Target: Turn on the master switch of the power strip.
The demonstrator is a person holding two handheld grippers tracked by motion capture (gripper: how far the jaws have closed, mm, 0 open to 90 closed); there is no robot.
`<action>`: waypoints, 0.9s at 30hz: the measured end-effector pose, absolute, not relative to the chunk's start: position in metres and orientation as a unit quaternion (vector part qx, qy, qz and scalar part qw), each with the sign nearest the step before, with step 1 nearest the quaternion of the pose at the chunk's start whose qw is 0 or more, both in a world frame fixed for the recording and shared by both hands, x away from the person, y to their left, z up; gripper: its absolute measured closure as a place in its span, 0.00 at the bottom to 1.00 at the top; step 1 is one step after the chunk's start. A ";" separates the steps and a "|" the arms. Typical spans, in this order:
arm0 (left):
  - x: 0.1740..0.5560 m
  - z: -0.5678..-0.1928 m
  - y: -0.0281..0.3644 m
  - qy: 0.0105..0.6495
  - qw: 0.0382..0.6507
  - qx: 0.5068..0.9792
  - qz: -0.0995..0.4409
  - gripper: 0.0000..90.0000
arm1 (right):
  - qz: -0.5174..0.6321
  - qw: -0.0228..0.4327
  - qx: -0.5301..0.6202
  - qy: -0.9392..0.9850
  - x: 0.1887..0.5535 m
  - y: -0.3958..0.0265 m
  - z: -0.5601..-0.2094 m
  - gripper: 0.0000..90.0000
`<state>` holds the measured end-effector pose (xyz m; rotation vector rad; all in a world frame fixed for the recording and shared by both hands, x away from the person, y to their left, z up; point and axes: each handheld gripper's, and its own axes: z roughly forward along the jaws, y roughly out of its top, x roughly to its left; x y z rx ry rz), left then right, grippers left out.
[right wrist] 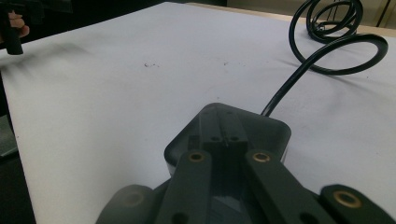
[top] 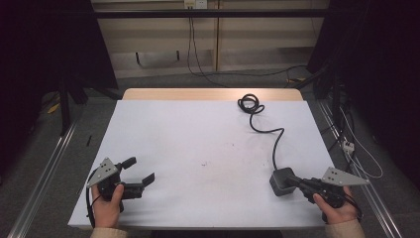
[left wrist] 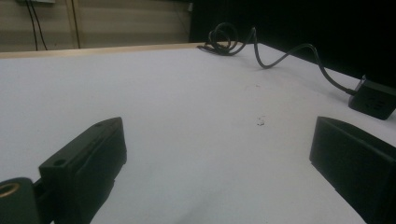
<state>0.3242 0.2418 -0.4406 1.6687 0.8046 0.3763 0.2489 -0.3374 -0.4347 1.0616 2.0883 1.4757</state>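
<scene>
Nearest, at the desk's [top: 163, 129] front edge, two hands, each with one tool; left tool [top: 138, 171] resting near the front left corner, jaws spread wide with nothing but bare white surface between them, seen likewise in the left gripper view [left wrist: 217, 154]; idle, well apart from the work.

At the front right, right tool [top: 293, 181] lying low and pointing at the dark grey power adapter [top: 282, 181]; in the right gripper view the jaws drawn tight together, tips [right wrist: 223, 133] reaching over the adapter's [right wrist: 261, 128] top face; touching it, apparently, though hard to tell whether pressing, nudging or gripping some small ridge; no clear hold on the block's sides.

Further out, black cable [top: 273, 141] running from the adapter's far side toward the back of the desk, ending in a loose coil [top: 250, 105] near the far right edge; same coil in the right gripper view [right wrist: 334, 28] and the left gripper view [left wrist: 226, 39].

Judged as an early stage: adapter reached and contacted, still flat on the desk; cable still sprawled and uncollected; lifting, moving or tidying all left to do.

Count: one adapter, one cable with one coil, two tools, one desk.
</scene>
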 end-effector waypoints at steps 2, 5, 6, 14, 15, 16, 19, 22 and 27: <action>0.324 -0.440 0.242 0.345 0.584 0.717 0.161 0.04 | 0.522 0.185 0.378 0.742 0.249 -0.337 -0.435 1.00; 0.324 -0.440 0.242 0.346 0.585 0.716 0.162 0.04 | 0.519 0.187 0.376 0.744 0.249 -0.337 -0.435 1.00; 0.324 -0.440 0.242 0.346 0.585 0.716 0.162 0.04 | 0.521 0.187 0.376 0.744 0.248 -0.337 -0.435 1.00; 0.323 -0.440 0.242 0.346 0.584 0.716 0.163 0.04 | 0.520 0.191 0.369 0.746 0.248 -0.339 -0.436 1.00; 0.323 -0.440 0.241 0.346 0.584 0.716 0.163 0.04 | 0.520 0.191 0.369 0.746 0.248 -0.339 -0.436 1.00; 0.323 -0.440 0.241 0.346 0.585 0.716 0.163 0.04 | 0.520 0.191 0.368 0.746 0.249 -0.339 -0.436 1.00; 0.324 -0.440 0.241 0.345 0.584 0.716 0.162 0.04 | 0.519 0.191 0.368 0.747 0.249 -0.339 -0.436 1.00; 0.324 -0.440 0.240 0.345 0.585 0.716 0.161 0.04 | 0.517 0.194 0.367 0.748 0.249 -0.339 -0.436 1.00; 0.324 -0.440 0.240 0.345 0.586 0.716 0.160 0.04 | 0.516 0.196 0.367 0.749 0.248 -0.338 -0.436 1.00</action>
